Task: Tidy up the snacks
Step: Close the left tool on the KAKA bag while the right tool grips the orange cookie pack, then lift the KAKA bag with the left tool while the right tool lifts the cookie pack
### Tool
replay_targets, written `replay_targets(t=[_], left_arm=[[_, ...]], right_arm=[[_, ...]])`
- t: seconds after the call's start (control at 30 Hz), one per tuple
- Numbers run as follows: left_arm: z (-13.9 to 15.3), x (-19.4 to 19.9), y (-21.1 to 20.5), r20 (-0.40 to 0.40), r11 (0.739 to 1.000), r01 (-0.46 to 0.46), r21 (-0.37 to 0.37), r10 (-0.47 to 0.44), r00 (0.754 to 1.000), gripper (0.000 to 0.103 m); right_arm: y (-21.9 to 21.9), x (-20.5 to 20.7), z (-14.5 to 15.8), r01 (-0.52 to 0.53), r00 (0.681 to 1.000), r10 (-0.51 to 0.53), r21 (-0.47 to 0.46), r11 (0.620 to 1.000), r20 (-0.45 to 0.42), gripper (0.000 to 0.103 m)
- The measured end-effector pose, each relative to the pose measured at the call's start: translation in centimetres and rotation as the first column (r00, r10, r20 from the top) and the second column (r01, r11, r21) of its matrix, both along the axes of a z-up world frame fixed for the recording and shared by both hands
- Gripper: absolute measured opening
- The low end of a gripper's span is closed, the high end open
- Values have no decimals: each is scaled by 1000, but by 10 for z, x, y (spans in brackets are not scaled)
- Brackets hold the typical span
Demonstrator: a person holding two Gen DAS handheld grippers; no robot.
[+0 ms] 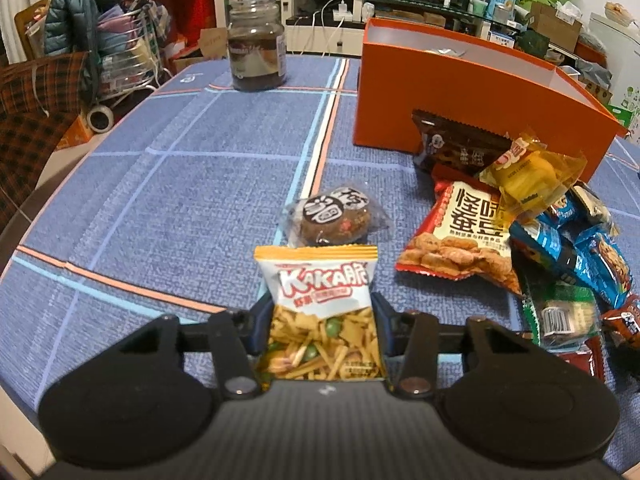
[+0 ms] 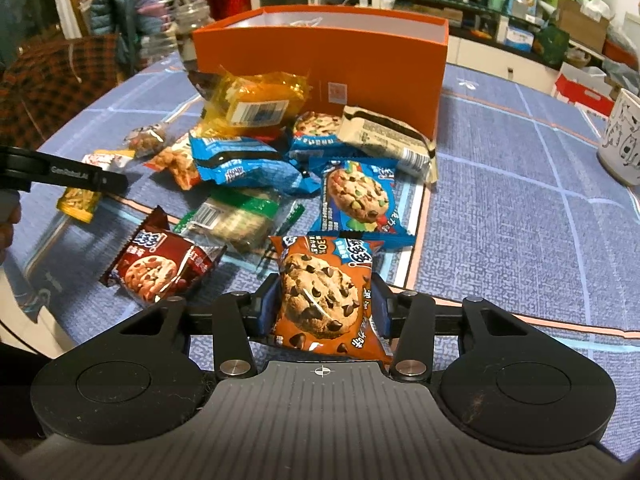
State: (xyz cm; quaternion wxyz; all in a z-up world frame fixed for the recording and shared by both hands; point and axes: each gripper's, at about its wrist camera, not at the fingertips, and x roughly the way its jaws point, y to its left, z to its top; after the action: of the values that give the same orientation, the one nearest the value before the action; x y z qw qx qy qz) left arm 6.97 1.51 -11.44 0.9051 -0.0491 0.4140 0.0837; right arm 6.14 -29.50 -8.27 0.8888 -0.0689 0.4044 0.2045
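My left gripper (image 1: 322, 308) is shut on a yellow and white Kaka snack packet (image 1: 318, 280), held just above the blue tablecloth (image 1: 160, 200). My right gripper (image 2: 325, 294) is shut on an orange chocolate chip cookie packet (image 2: 320, 284). A pile of snack packets (image 2: 256, 160) lies in front of an open orange box (image 2: 320, 52), which the left wrist view shows at the right (image 1: 460, 112). The pile includes blue cookie packets (image 2: 356, 196), a dark red cookie packet (image 2: 156, 268) and a yellow wrapped cake (image 2: 252, 100). A red broad bean packet (image 1: 460, 232) lies near the box.
A round dark cake in clear wrap (image 1: 334, 220) lies alone just beyond the Kaka packet. A glass jar (image 1: 256, 52) stands at the far side of the table. A white mug (image 2: 622, 144) stands at the right edge. Chairs with clothes and clutter surround the table.
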Motion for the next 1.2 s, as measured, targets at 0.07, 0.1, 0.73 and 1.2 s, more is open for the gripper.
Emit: replay_targets(t=[0.07,0.1,0.73,1.2], left_arm=[[1,-1,0,3,1000,3,3,-3,1000,47],[2,-1,0,4,1000,6,5,-6,1000,47],[15,-7,-3,38,999,23,28,-24,999,47],[23,-9,-2,58,999,25,28,-26,998,47]], right_arm=[[-1,-1,2,-2,1000,2,3,1000,0,32],[-1,-1,2,-5,1000,5,3,1000,-1,32],[0,-17,21,-31,999,30,23,999,26,32],[-1,-22,34,-33,998,31,39,999,56,32]])
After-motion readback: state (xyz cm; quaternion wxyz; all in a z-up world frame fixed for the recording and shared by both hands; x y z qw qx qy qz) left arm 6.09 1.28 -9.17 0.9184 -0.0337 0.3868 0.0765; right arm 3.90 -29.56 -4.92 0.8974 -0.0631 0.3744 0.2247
